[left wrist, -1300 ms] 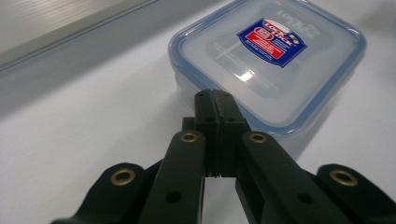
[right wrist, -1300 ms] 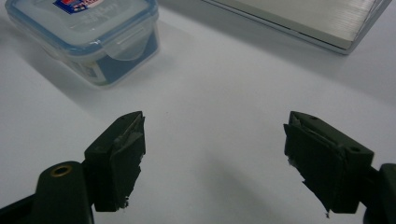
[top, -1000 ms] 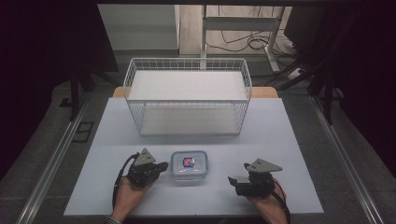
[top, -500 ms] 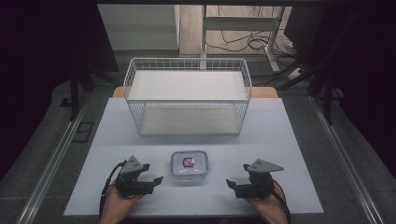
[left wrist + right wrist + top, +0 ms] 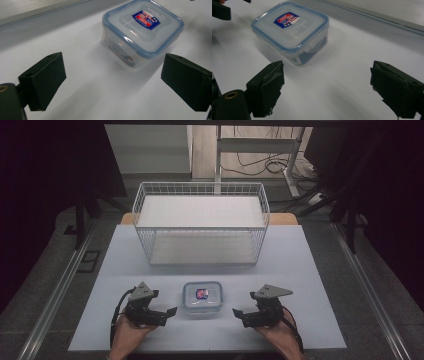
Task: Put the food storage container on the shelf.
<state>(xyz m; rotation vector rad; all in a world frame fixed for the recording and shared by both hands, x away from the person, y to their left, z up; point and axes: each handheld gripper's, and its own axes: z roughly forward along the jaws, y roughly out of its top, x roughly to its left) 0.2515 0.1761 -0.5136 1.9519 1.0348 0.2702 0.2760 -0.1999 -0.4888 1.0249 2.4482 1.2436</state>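
Box (image 5: 202, 298): between my 2 grippers, touching neither.
Left gripper (image 5: 170, 313): jaws just spread, empty, perhaps nearer.
Right gripper (image 5: 238, 314): spread, empty.

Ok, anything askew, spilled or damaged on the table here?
Nothing stands out. The lidded container sits flat and closed on the table, between the open left gripper and right gripper.

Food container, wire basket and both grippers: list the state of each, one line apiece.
Food container: lid on, upright on the table, between the grippers, touched by neither.
Wire basket: upright, holds nothing.
Left gripper: jaws have just been opening, now wide apart, nothing between them.
Right gripper: jaws have just closed slightly, open, nothing between them.
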